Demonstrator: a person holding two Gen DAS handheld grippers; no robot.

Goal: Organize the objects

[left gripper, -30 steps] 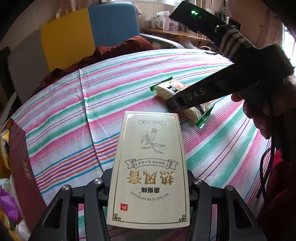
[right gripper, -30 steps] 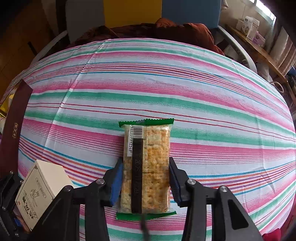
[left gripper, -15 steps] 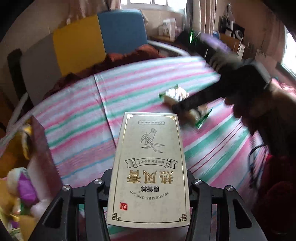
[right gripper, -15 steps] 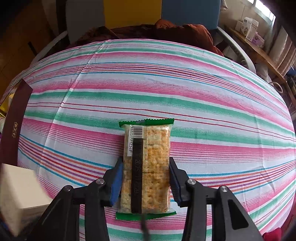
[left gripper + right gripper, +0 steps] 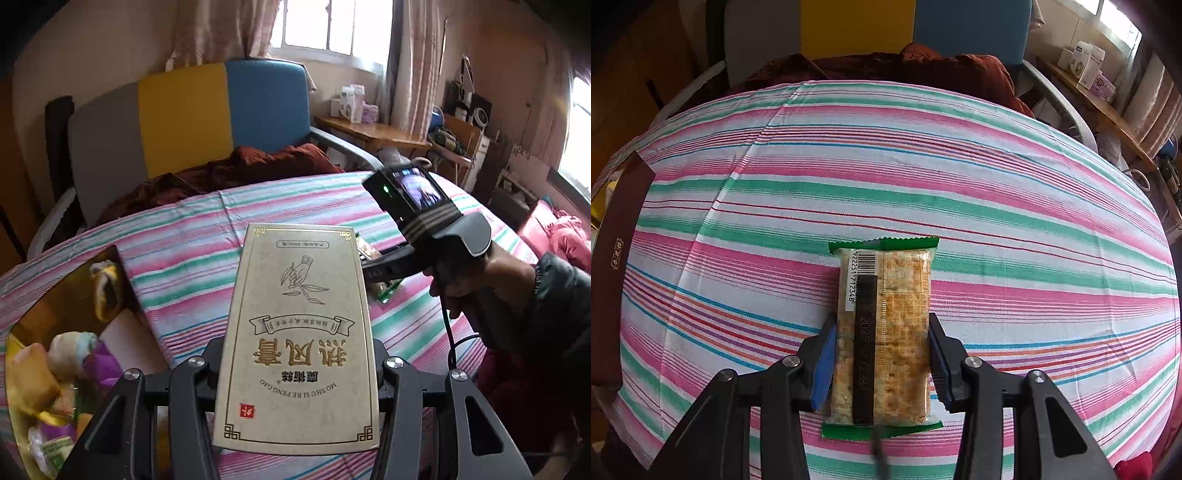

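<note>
left wrist view: the cream box (image 5: 299, 343) is pinched by the left gripper (image 5: 295, 373) and has been raised since the earlier frame; the open storage box (image 5: 70, 332) is now shown at 9 o'clock. right wrist view: the cracker packet (image 5: 884, 328) is clamped by the right gripper (image 5: 882, 363), unchanged on the striped cloth (image 5: 923, 177).

One carton (image 5: 299, 339) and one cracker pack (image 5: 884, 332) are counted, each between two fingers (image 5: 823, 365). One open box (image 5: 66, 354) is seen on one striped cloth (image 5: 923, 177), with several wrapped items inside, too jumbled to be counted.
</note>
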